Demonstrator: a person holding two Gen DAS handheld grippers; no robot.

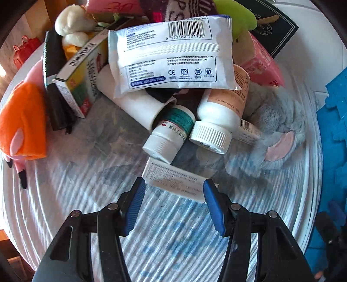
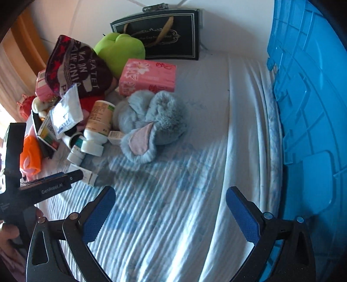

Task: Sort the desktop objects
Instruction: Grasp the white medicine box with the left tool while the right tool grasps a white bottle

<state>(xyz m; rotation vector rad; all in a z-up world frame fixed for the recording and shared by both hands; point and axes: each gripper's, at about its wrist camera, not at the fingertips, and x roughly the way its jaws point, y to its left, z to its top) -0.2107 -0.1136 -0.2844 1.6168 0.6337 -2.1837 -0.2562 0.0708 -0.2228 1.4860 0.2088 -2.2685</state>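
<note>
Spreading its blue-padded jaws, your left gripper [image 1: 174, 191] brackets the small white printed carton [image 1: 175, 181], while bottles, packets and plush toys remain heaped unsorted beyond it and your right gripper [image 2: 170, 200], likewise spread, holds nothing.

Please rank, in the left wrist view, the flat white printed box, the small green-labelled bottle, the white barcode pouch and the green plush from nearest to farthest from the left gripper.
From the left gripper:
1. Flat white printed box, lying between the fingertips.
2. Small green-labelled bottle, just beyond it, cap toward the camera.
3. White barcode pouch, atop the pile behind.
4. Green plush, at the far top edge, right of centre.
</note>
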